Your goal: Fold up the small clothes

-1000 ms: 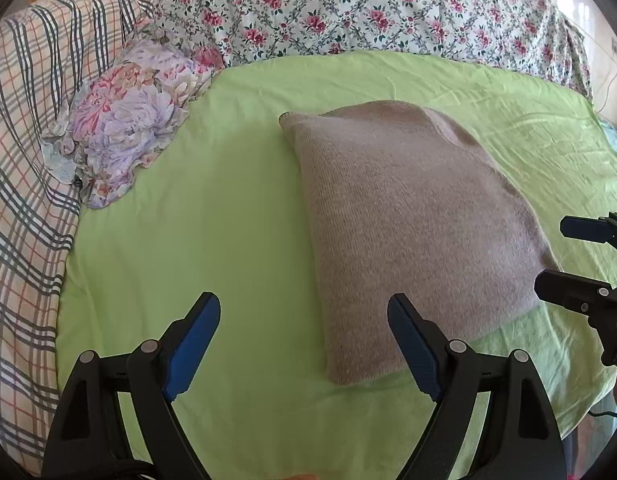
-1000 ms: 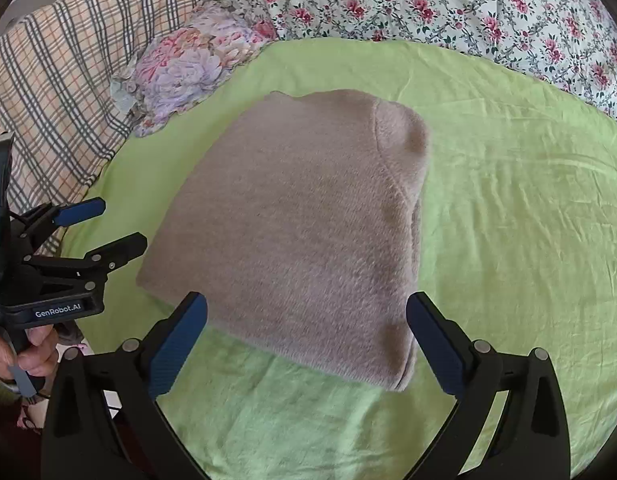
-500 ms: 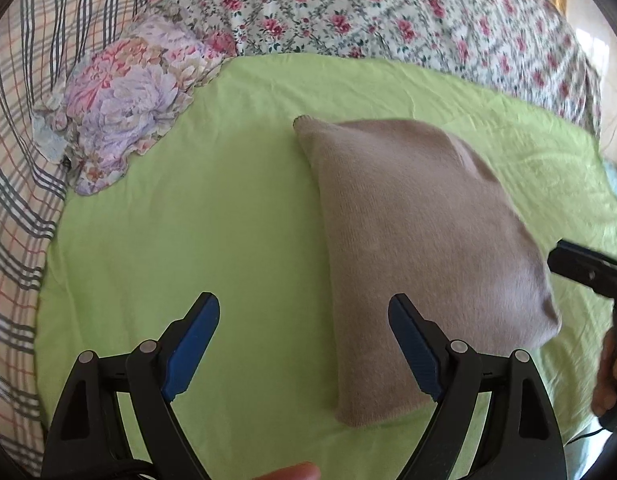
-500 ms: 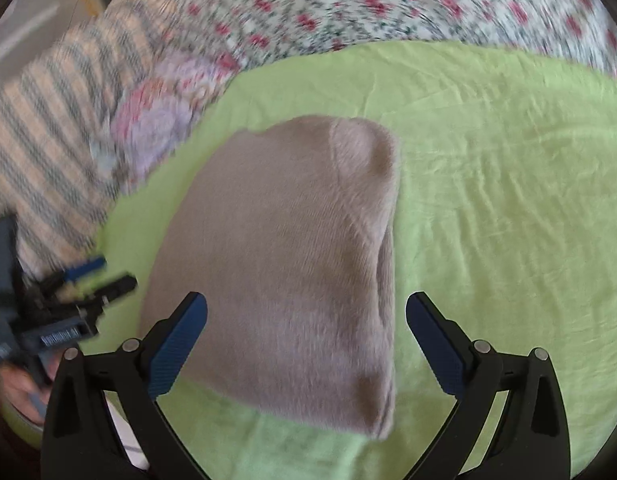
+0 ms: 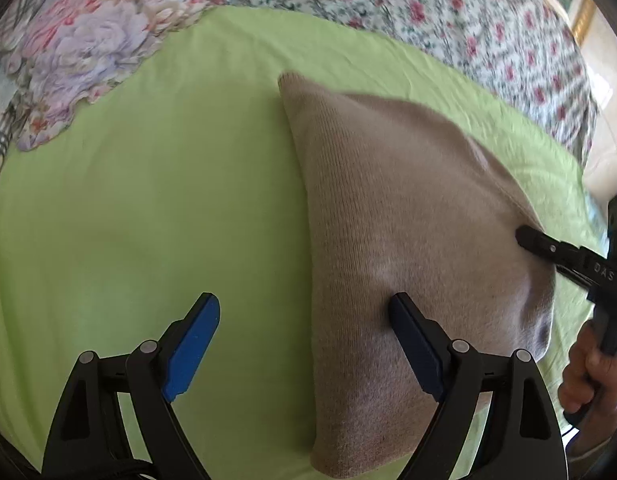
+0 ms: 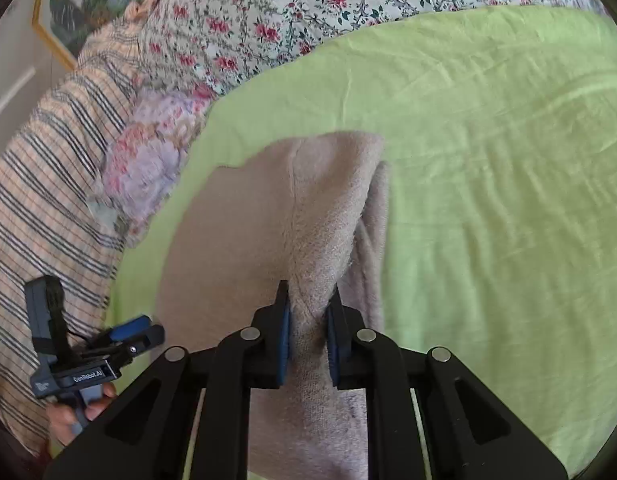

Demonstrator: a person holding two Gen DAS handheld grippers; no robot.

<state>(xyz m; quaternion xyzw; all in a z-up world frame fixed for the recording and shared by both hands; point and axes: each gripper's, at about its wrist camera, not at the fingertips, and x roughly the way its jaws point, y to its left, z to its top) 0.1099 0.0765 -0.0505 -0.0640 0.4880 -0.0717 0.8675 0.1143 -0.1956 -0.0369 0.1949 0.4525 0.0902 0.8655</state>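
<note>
At the far left of the bed lies a plaid blanket [image 6: 40,208], with a floral pillow [image 5: 80,60] just beside it at the edge of the lime-green sheet [image 5: 128,200]; a rose-print quilt [image 6: 308,4] runs along the far side. The left gripper [image 5: 304,348] hangs over the sheet with its jaws spread wide and nothing pinched: its left blue pad is above bare sheet, its right pad above the near left part of the garment. The folded beige knit garment [image 5: 388,220] lies in the middle of the sheet, its left edge flat and its right side drawn up into a peak. There the right gripper [image 6: 308,336] has its jaws closing on a bunched fold of the knit along the garment's right edge, both pads pressing the fabric between them. In the left wrist view a hand [image 5: 592,372] grips that gripper's handle at the right border.
</note>
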